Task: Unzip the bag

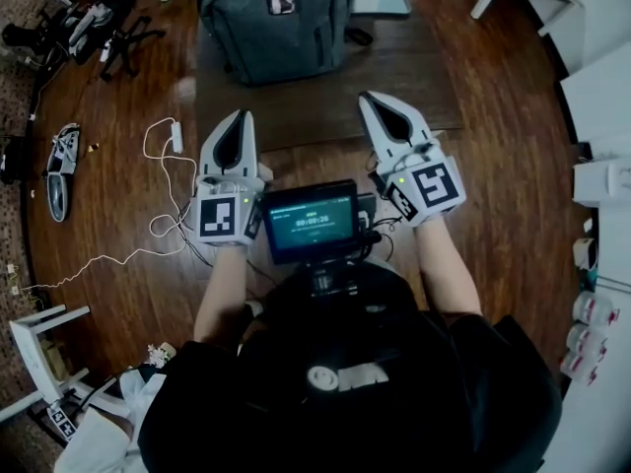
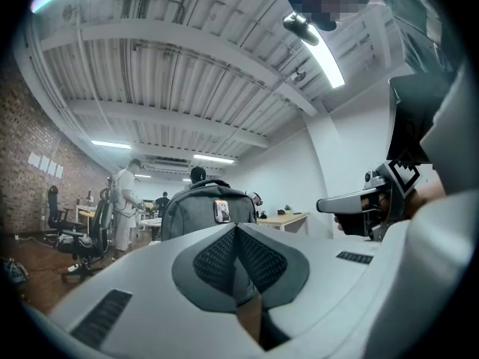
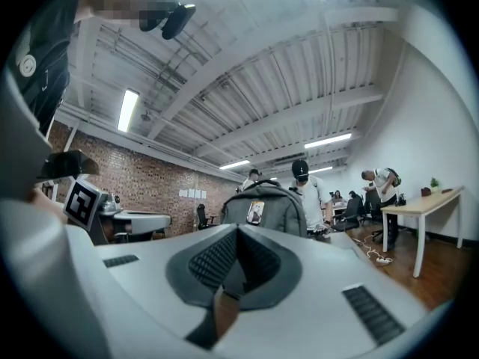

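A grey backpack (image 1: 276, 23) stands upright at the far end of a dark wooden table (image 1: 394, 87), with a small picture tag on its top front. It also shows ahead in the left gripper view as the backpack (image 2: 206, 208) and in the right gripper view as the backpack (image 3: 263, 206). My left gripper (image 1: 238, 118) and right gripper (image 1: 372, 100) hover side by side over the table's near edge, well short of the bag. Both are shut with nothing between their jaws. The bag's zips are not clear from here.
A white cable with a plug (image 1: 163, 141) lies on the wooden floor at left. Office chairs and gear (image 1: 94, 23) stand at far left, white furniture (image 1: 596, 106) at right. Several people stand behind the bag in both gripper views. A small screen (image 1: 310, 220) sits between my forearms.
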A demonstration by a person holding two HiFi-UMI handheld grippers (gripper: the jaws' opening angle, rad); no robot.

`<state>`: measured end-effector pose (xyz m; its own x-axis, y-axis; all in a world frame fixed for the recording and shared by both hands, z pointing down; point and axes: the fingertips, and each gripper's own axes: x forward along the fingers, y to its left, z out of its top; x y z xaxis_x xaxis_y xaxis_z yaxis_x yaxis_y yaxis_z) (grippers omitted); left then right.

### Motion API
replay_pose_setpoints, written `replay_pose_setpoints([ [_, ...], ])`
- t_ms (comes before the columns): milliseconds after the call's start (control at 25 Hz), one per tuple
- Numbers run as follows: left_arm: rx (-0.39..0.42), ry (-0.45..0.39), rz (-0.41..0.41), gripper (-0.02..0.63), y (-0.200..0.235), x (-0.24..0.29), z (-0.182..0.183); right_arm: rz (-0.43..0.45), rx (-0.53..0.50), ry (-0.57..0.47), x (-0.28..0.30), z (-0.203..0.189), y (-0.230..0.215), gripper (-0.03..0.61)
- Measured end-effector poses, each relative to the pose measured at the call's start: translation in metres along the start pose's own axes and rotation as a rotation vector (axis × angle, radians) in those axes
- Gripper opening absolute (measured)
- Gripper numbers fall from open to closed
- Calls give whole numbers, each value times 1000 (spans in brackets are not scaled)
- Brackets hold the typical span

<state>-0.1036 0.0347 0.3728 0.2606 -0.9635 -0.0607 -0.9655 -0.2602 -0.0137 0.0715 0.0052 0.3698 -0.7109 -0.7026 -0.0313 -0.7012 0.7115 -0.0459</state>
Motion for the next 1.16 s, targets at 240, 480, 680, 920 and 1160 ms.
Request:
replay_pose_setpoints([
  [240, 3, -6, -10, -4, -5, 5, 5, -17, -5, -4, -1, 3, -7, 18],
  [480, 9, -4, -12, -4, -5, 7, 6, -15, 5, -13, 0, 3, -6, 18],
  [680, 7, -7, -14, -3, -3, 7, 8, -5, -2, -1, 3, 6, -1, 18],
  [920, 8, -11, -20, -4, -5, 8, 9, -3, -7, -13, 4, 8, -1, 18],
  [1160, 11, -7, -17, -4, -4, 8, 10, 8, -12, -8, 5, 11, 1, 18],
])
